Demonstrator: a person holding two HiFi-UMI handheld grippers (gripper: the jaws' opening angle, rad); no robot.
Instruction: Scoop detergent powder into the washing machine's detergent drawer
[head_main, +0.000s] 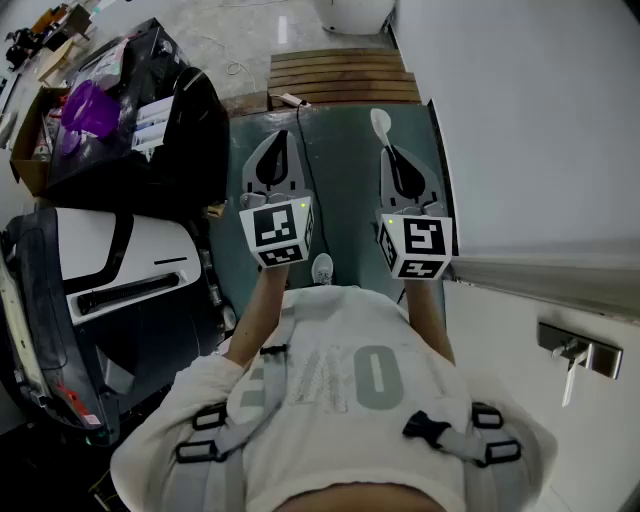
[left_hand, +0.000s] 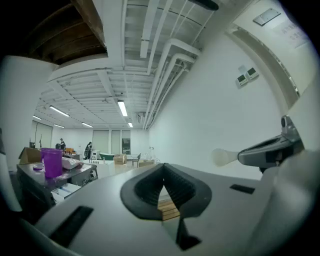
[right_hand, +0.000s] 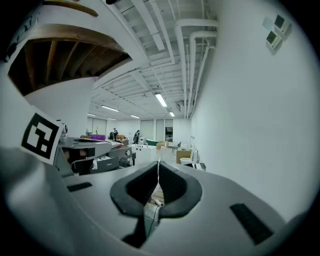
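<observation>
In the head view my right gripper is held out over the dark green floor and is shut on the handle of a white scoop, whose empty bowl sticks out past the jaw tips. The scoop also shows side-on in the left gripper view, poking from the right gripper. In the right gripper view only a thin white edge of the scoop shows between the closed pads. My left gripper hovers level beside it, shut with nothing in it. No detergent powder or drawer is recognisable.
A white wall runs along the right, with a metal handle on a white panel below it. A wooden pallet lies ahead. To the left stand a black bag with a purple cup and a white-and-black appliance.
</observation>
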